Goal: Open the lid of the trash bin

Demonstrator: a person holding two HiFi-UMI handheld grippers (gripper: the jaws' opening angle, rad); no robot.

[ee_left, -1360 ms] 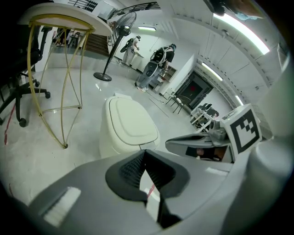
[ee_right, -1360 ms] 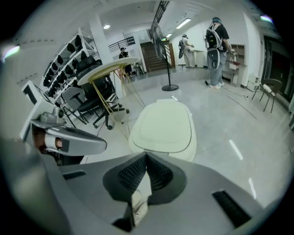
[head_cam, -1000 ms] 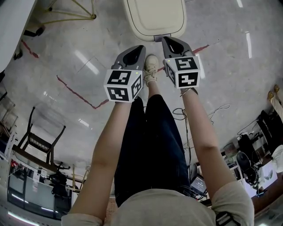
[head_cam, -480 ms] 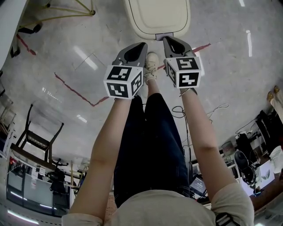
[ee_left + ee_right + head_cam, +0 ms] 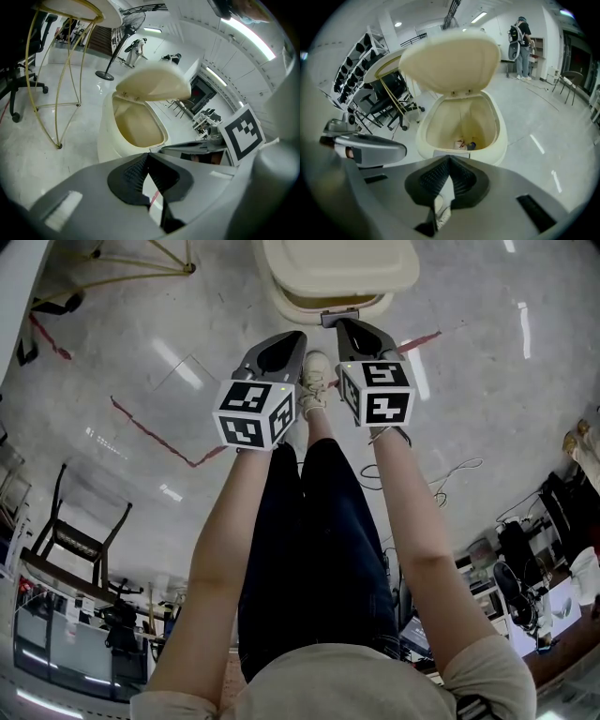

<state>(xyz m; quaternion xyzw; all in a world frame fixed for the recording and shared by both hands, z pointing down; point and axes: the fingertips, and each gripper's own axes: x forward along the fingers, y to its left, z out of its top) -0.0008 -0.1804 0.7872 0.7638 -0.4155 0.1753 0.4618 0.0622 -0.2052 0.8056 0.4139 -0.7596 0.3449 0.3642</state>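
Trash bin (image 5: pixel 502 137) lid (image 5: pixel 450 57) stands raised; I see my left tool (image 5: pixel 148 158) and right tool (image 5: pixel 449 162) near the bin's front, both closed on nothing.

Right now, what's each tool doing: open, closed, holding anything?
Left tool: closed, jaws together at the tips, holding nothing.
Right tool: closed, jaws together at the tips, holding nothing.
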